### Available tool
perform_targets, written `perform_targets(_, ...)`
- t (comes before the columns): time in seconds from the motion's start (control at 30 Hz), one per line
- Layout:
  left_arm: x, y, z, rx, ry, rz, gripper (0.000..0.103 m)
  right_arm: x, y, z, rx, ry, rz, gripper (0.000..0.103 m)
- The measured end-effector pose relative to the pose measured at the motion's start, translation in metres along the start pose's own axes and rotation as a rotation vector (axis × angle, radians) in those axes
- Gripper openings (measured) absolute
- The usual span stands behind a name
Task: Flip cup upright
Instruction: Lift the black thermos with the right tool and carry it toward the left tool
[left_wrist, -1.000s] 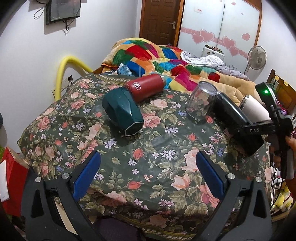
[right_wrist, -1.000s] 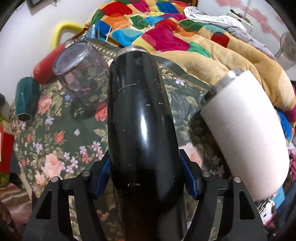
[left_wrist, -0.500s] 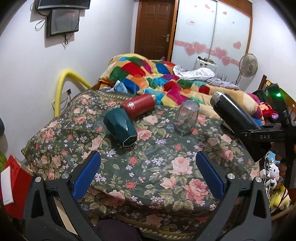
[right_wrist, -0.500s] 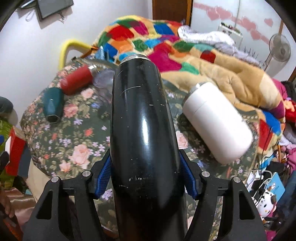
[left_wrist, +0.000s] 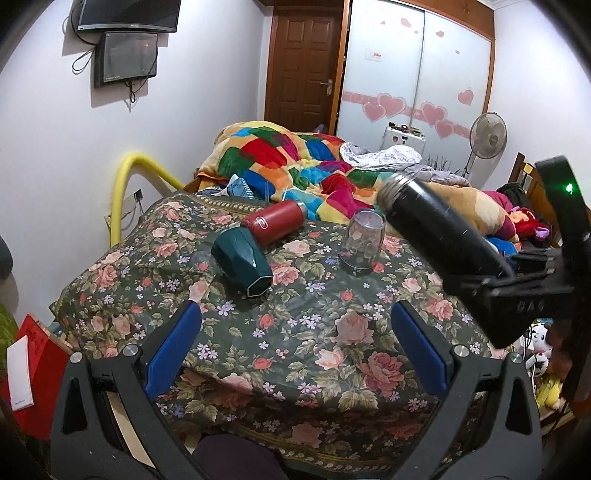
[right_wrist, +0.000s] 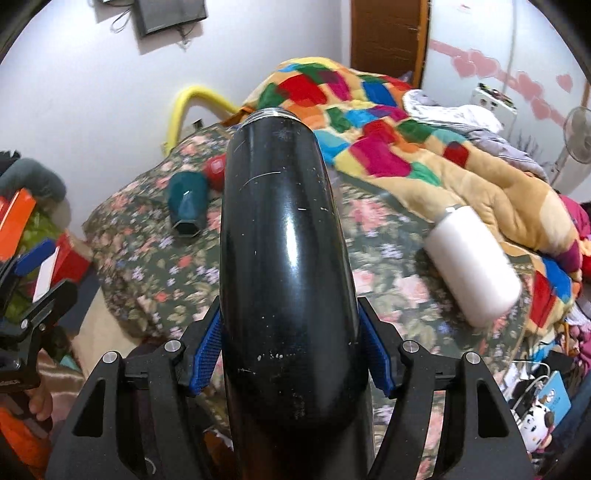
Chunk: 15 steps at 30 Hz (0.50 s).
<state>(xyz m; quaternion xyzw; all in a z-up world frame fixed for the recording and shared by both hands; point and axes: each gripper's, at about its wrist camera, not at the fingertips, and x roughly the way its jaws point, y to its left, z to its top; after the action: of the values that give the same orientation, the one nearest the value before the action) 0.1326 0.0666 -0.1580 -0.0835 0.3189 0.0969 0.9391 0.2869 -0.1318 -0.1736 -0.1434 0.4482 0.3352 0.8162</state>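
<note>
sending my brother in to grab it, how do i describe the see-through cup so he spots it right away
Start at the table draped in a dark floral cloth in front of the patchwork quilt. Near its far edge stands a clear plastic cup, mouth down, just right of the red flask lying on its side. It is the only see-through thing there; the green faceted cup beside it is opaque.

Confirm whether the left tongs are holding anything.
No. In the left wrist view the left tongs stand wide open over the floral cloth with nothing between their blue pads.
</note>
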Motion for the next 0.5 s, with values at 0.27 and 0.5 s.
perform_targets(0.27,0.005,0.006,-0.005,-0.011,0.023,0.011,0.103,0.052,0.031,-0.015,-0.052,0.088,0.035,0.064)
perform_targets(0.5,0.017,0.009,-0.01,-0.015,0.055,0.011,0.103,0.093,0.036,-0.027,-0.07,0.173,0.019,0.064)
